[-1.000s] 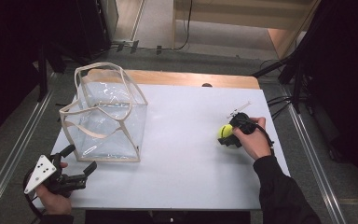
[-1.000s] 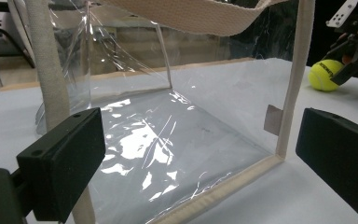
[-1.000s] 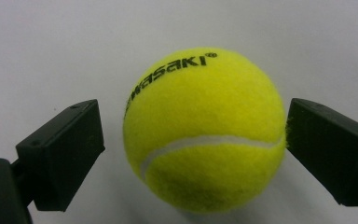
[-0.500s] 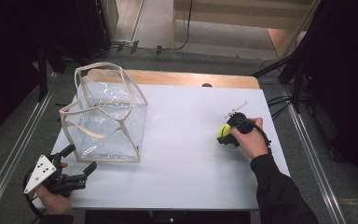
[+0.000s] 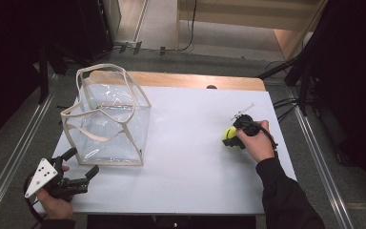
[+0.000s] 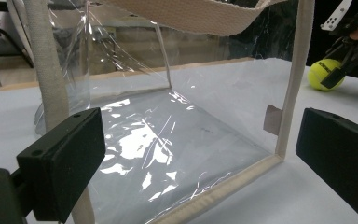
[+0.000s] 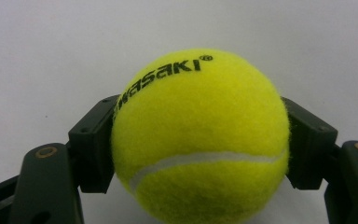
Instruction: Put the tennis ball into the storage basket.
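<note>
Right tool [image 5: 230,139] nearer, ball's [image 7: 199,137] print upward-right.

A white tabletop [image 5: 190,143] with a bare wooden strip along its far edge carries a clear plastic bag [image 5: 107,121] with beige trim standing at the left. A yellow tennis ball [image 5: 229,133] rests toward the right, well apart from the bag.

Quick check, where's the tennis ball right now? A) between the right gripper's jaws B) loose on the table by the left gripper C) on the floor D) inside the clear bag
A: in the right gripper view the tennis ball sits clamped between the right gripper's two black jaws, far from the clear bag.
</note>
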The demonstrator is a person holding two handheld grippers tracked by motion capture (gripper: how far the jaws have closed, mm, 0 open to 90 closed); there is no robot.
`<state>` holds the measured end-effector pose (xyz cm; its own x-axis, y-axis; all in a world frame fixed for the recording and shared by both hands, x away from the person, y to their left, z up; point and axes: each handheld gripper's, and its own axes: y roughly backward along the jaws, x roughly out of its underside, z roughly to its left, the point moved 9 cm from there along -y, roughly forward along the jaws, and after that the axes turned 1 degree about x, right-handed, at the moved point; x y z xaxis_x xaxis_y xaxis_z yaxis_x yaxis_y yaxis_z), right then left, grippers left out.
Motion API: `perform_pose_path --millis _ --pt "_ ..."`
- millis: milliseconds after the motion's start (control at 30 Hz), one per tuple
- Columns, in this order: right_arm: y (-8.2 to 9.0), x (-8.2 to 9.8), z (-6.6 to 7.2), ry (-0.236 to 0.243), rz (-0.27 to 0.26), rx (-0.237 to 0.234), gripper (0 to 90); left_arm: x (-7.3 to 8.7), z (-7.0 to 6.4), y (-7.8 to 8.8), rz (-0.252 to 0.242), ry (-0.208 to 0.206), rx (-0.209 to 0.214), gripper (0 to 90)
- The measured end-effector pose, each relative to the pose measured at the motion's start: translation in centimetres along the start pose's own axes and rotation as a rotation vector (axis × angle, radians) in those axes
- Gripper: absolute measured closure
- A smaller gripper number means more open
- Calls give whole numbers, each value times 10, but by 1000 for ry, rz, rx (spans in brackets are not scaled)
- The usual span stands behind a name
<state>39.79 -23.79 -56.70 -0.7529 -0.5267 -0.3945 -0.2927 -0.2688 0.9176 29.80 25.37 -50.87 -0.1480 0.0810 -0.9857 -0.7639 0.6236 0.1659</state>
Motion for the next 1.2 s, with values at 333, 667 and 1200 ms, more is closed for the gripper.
perform_pose_path --millis 333,667,1200 --pt "6 -10 10 22 -13 -14 238 0 0 0 -1 1 2 13" --pt "7 -25 25 66 -23 -34 238 0 0 0 -2 2 3 13" --pt "2 -40 44 107 -21 -58 238 0 0 1 -2 4 6 13"
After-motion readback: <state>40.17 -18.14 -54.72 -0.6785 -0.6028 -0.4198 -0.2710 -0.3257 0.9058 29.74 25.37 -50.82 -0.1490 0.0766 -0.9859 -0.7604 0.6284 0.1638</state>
